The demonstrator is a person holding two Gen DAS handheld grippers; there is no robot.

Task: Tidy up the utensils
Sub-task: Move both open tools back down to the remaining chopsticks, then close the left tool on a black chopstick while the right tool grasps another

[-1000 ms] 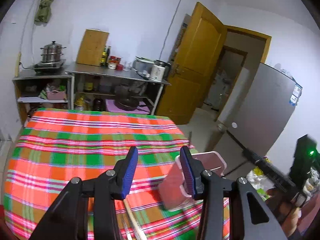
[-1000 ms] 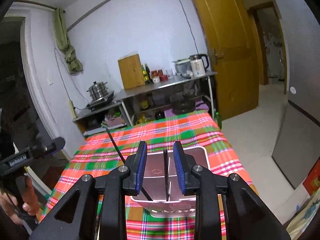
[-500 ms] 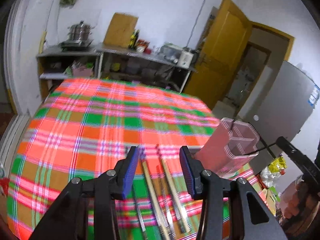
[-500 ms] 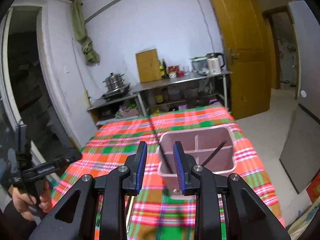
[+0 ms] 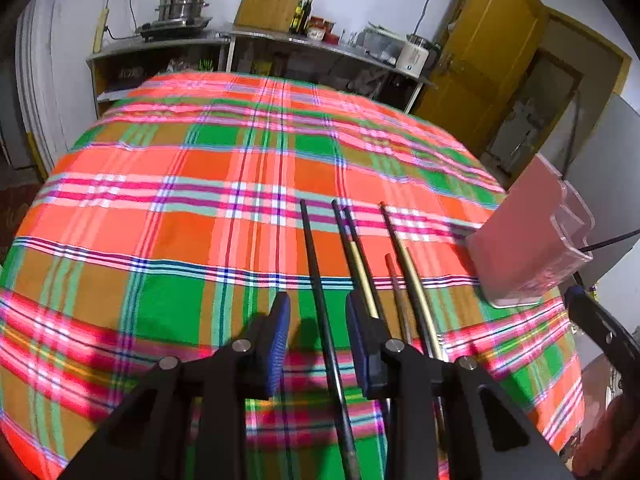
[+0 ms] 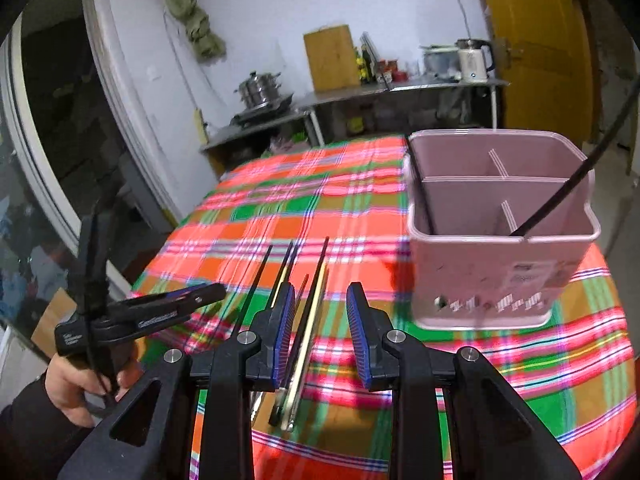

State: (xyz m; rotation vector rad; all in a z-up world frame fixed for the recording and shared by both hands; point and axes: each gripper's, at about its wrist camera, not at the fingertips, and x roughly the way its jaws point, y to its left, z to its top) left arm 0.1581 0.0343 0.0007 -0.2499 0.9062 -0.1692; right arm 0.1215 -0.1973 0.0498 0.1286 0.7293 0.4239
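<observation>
Hovering over the plaid cloth [image 5: 180, 168] on the desk, both grippers point down at a row of chopsticks. Far left in the right wrist view, a hand [image 6: 76, 384] grips the left gripper's handle. Left gripper [image 5: 316, 332]: jaws closing, pads not yet pressing, one black chopstick [image 5: 316, 280] lying on the cloth runs between them. Just right of it lie a dark pair with gold bands [image 5: 358, 256], then a short reddish stick [image 5: 394, 280] and a long gold-brown one [image 5: 408, 268], all roughly parallel, tips pointing away from the camera; some pass under the left gripper's right finger. Right gripper [image 6: 320, 332]: jaws apart, nothing clamped; a pale chopstick [image 6: 308, 340] and a dark one beside it lie on the cloth below the gap, nearer the left pad. Right of the chopsticks, well clear of them, stands the pink caddy [image 6: 500, 264], upright on the cloth near the desk's right edge, split into compartments. One thin black stick [image 6: 560, 196] leans out of its near right compartment, another dark stick [image 6: 422, 196] stands along the left wall. Background: metal shelf [image 5: 280, 40] with pots, yellow door [image 5: 488, 60].
</observation>
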